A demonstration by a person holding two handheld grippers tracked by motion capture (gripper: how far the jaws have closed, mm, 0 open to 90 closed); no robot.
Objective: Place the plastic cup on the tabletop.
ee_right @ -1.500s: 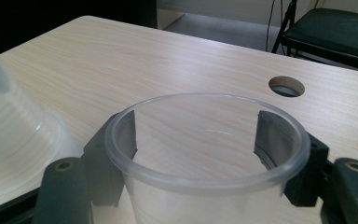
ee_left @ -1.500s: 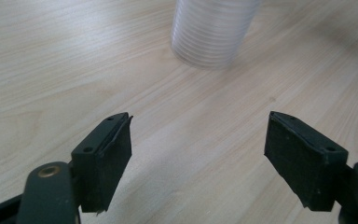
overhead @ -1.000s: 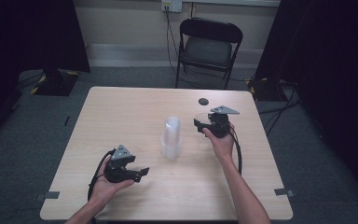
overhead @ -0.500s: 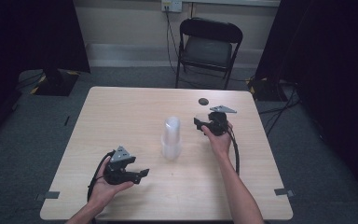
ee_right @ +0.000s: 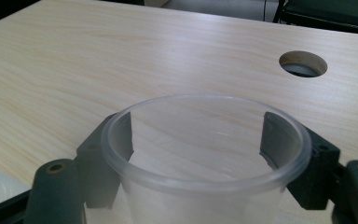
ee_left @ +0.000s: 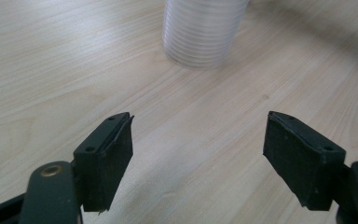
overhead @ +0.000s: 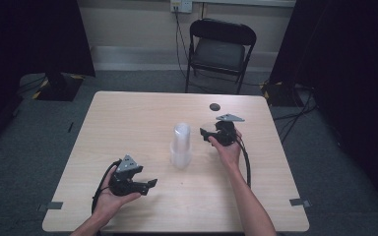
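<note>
Cup stack [overhead: 181, 146] on wooden table [overhead: 128, 128]

stack of clear cups [overhead: 181, 146]: 1 | tools: 2 | chair [overhead: 220, 47]: 1 | table [overhead: 128, 123]: 1

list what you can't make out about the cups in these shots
- Whether the pads of the right hand-held gripper press the clear cup: in the right gripper view the cup's cloudy wall veils them. Its jaws have just been opening, with the cup between them.
- The cup's base: cut off by that view's bottom edge.
- The top of the cup stack: cut off by the left gripper view's top edge.
</note>
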